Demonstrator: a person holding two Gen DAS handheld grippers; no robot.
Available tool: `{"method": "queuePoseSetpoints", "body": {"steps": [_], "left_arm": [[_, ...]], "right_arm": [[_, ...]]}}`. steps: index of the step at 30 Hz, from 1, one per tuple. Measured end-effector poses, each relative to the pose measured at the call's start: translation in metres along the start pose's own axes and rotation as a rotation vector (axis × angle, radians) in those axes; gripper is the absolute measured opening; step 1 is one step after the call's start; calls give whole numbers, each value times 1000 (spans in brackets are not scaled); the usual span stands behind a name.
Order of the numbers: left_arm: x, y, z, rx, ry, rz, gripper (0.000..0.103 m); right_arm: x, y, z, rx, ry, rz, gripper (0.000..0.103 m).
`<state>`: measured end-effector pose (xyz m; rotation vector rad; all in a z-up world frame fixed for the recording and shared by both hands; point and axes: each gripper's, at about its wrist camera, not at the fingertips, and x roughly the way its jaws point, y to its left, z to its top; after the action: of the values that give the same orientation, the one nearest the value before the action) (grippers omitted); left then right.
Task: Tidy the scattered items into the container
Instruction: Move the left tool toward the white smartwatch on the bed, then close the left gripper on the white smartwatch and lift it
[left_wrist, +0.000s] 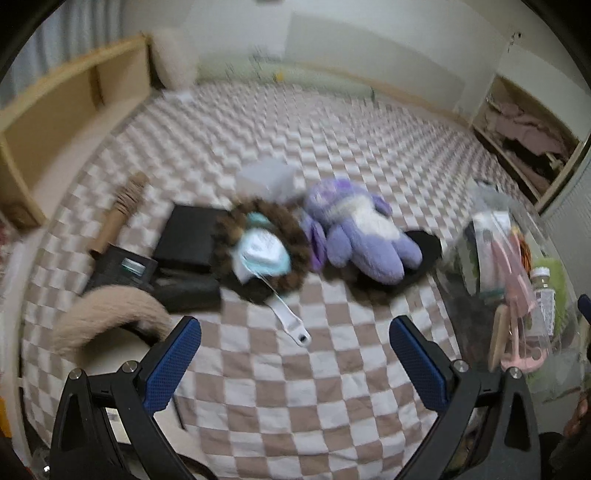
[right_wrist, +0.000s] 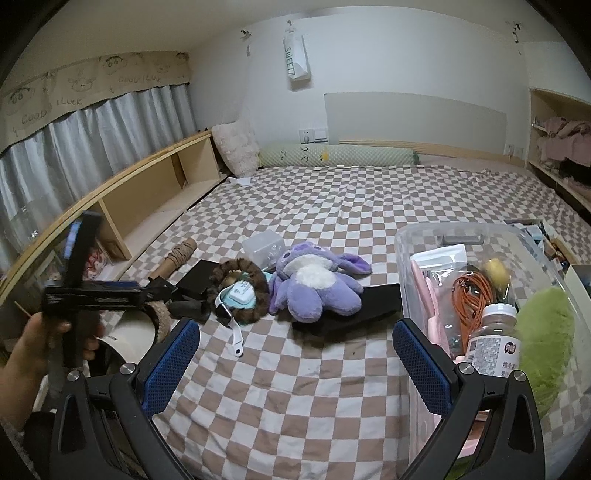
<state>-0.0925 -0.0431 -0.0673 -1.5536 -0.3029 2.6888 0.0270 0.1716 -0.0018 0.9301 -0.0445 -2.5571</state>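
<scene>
A bed covered in a brown-and-white checked quilt (right_wrist: 295, 387) carries everything. On its right side stands a clear plastic storage container (right_wrist: 406, 258), already holding an orange coiled cord (right_wrist: 469, 295), a fuzzy green item (right_wrist: 546, 332), a labelled bottle with a white cap (right_wrist: 495, 339) and pink items.

Left of the container, a purple-and-white plush toy (right_wrist: 314, 288) lies partly on a flat black sheet (right_wrist: 380, 299). Touching the toy's left side is a brown furry ring (right_wrist: 258, 291) with a pale blue-and-white watch-like item (right_wrist: 240, 297) inside it, its white strap trailing toward the camera. Farther left lie black boxes (left_wrist: 188, 236), a roll of brown twine (right_wrist: 181, 254) and a beige furry band (left_wrist: 107, 314). A small translucent box (right_wrist: 264, 245) sits behind the toy.

The left gripper (left_wrist: 295, 354) hovers low over bare quilt, jaws wide apart and empty; in the right wrist view a hand (right_wrist: 33, 354) grasps its black frame from the left. The right gripper (right_wrist: 295, 358) is likewise spread and empty, its right finger just beside the container's near wall.
</scene>
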Motion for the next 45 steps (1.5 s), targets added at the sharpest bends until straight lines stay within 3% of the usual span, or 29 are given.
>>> {"method": "queuePoseSetpoints", "body": {"steps": [5, 12, 17, 28, 31, 34, 38, 45], "left_arm": [[48, -4, 3, -22, 153, -54, 101], [104, 14, 8, -162, 255, -79, 101], [131, 25, 10, -218, 264, -92, 101], [165, 46, 19, -211, 245, 45, 101], [167, 53, 20, -221, 239, 33, 99], [169, 66, 18, -242, 247, 2, 85], [167, 79, 14, -261, 253, -18, 78], [152, 93, 14, -253, 225, -48, 76]], "right_arm": [[6, -10, 0, 41, 26, 14, 103], [12, -23, 0, 120, 63, 65, 103], [18, -25, 0, 114, 78, 62, 103], [37, -24, 1, 75, 128, 59, 103], [40, -23, 2, 65, 135, 61, 103], [43, -21, 2, 52, 141, 66, 103], [46, -20, 2, 36, 154, 72, 103], [53, -22, 6, 59, 166, 77, 103]]}}
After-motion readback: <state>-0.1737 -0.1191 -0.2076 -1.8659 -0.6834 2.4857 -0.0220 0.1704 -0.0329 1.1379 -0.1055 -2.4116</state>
